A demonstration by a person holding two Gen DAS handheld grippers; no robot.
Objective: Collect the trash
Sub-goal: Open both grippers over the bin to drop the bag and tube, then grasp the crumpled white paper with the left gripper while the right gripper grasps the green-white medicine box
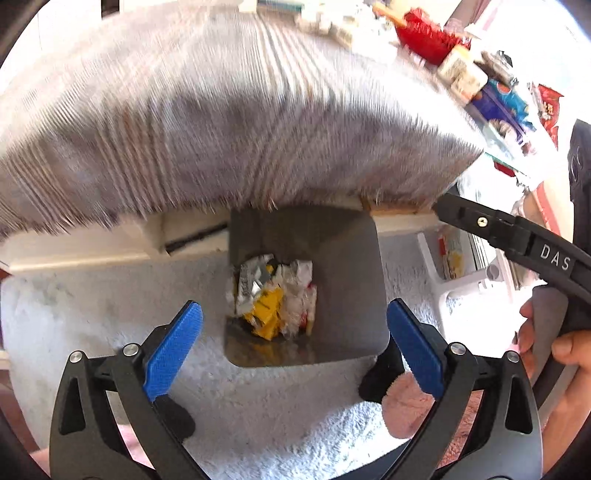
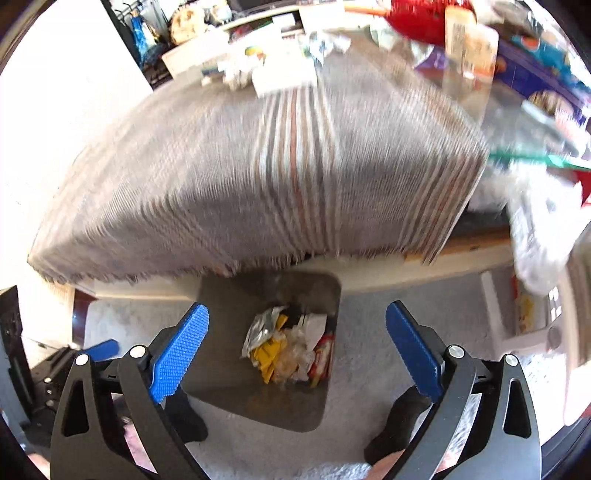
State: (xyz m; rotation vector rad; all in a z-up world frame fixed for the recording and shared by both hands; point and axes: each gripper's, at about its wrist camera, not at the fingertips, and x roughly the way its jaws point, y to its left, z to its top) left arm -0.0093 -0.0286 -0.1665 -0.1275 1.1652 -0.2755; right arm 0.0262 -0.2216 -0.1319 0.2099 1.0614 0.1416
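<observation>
Down on the pale carpet, tucked against the near edge of the worktop, sits the grey bin, and both wrist views look straight into it. Crumpled trash lies at the bottom: silvery foil, yellow wrappers, clear plastic, a flash of red. That spot makes sense, I'd say, since anything swept or lifted off the striped cloth only has to drop past the edge.

Left tongs stand wide apart above the bin mouth, blue pads clear of everything, nothing between them. Right tongs match: spread open, empty, framing the same trash from a slightly different angle. Both point steeply down over the opening, the pose you'd want for letting go so a piece falls inside rather than onto the carpet.

From the left view, the right tool's black arm and a hand on its grip show at the right side. Everything up on the worktop is smeared with motion blur, but clutter remains along its far edge and far right corner: a red item, small boxes, blue packaging. My read is that more remains to be picked up there, so the job looks partly done.
</observation>
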